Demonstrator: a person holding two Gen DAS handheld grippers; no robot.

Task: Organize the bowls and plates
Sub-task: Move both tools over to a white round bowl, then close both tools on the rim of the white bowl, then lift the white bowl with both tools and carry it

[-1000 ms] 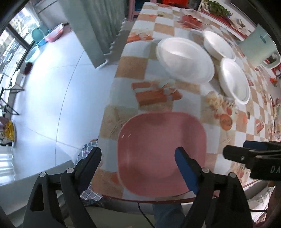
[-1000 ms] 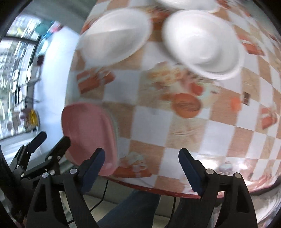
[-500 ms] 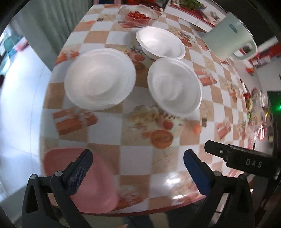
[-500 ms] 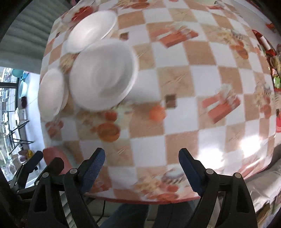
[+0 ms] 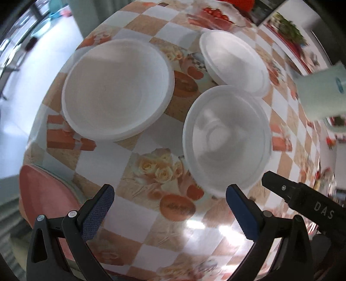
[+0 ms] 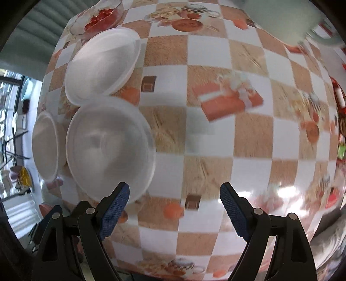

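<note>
Three white foam bowls sit on the checked tablecloth: a large one, a far one and a near one. A pink square plate lies at the table's near left corner. My left gripper hangs open and empty over bare cloth, its right fingertip just in front of the near bowl. In the right wrist view the same bowls lie to the left: the near bowl, the far one and the large one. My right gripper is open and empty, its left fingertip beside the near bowl's rim.
A glass bowl of red tomatoes stands at the far edge. A pale green pot is at the right. The right gripper's black body shows beside my left one. The table's edge runs just below both grippers.
My left gripper has left the pink plate, slid right toward the white bowls and opened wider. My right gripper also moved right, so the bowls now sit at its left.
</note>
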